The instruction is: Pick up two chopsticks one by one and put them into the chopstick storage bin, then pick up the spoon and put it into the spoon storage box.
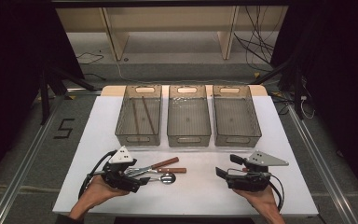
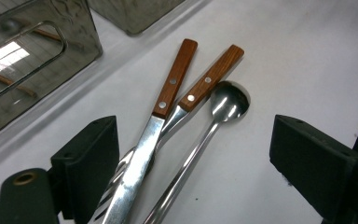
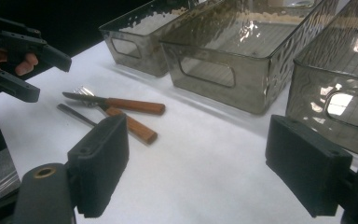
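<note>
Hovering left gripper over cutlery

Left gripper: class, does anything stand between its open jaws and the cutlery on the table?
Nothing visible does. The left gripper is open, with the knife, fork and spoon lying directly between and ahead of its jaws.
</note>
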{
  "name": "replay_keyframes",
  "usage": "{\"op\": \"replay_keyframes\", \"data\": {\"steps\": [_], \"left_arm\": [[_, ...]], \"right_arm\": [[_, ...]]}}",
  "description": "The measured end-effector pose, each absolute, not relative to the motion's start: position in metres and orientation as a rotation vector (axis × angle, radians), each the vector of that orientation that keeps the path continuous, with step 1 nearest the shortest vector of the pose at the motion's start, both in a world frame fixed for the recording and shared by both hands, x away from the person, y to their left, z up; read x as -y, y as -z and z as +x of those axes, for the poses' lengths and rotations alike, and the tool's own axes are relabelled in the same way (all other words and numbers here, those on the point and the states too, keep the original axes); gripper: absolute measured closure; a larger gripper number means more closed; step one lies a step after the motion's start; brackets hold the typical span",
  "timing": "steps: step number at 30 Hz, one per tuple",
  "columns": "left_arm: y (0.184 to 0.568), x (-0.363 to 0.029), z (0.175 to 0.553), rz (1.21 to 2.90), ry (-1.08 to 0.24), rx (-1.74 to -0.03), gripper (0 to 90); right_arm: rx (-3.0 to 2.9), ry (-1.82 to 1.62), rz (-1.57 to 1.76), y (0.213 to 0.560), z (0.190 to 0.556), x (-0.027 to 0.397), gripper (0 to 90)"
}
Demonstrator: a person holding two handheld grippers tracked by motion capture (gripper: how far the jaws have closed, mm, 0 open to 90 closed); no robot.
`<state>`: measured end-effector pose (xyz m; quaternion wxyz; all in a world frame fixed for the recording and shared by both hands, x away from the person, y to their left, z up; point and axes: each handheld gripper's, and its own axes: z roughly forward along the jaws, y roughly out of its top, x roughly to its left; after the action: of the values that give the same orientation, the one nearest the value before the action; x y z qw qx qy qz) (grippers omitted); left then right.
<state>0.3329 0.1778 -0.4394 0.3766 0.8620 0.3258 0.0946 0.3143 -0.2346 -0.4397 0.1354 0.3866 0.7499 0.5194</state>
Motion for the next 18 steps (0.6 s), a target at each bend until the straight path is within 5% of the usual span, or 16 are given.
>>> {"op": "replay_keyframes", "data": {"steps": [18], "left_arm": [[0.441, -0.162, 0.340, 2.520, -0.194, -0.750, 26.4]], "right_arm": [[-2.223, -1.482, 1.091, 0.443, 0.314, 0.229, 21.1]]}}
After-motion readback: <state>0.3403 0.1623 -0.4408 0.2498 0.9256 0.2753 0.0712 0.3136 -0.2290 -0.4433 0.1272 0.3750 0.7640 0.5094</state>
